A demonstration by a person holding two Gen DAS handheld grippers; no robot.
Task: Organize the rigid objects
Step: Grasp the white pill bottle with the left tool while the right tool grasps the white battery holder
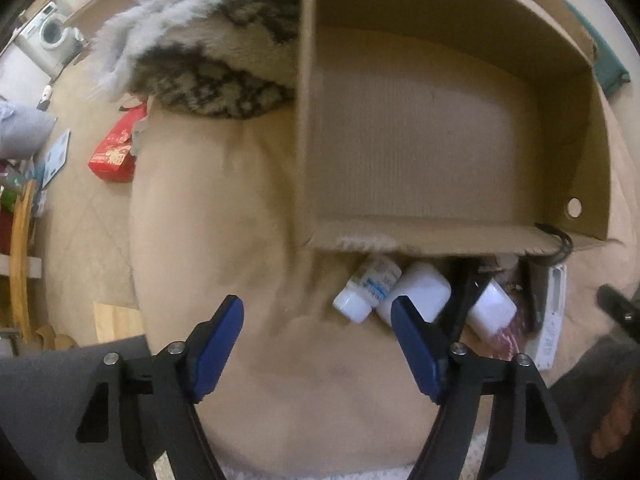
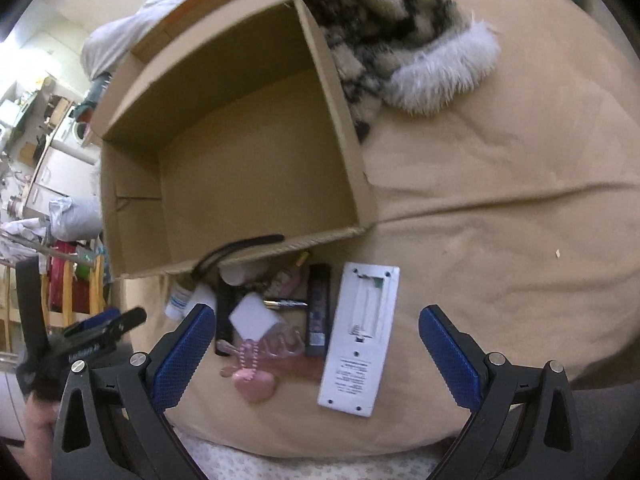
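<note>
Both wrist cameras look down and forward at the box (image 1: pixel 440 128) from its near side, close in. The left view sits left of the box's near wall, the right view (image 2: pixel 240 152) further right. Both share the box, the clutter by its near wall and the tan blanket (image 1: pixel 248 200).

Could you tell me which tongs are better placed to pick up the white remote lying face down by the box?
Right. The right tongs are open, and the white remote lies between their fingers.
</note>
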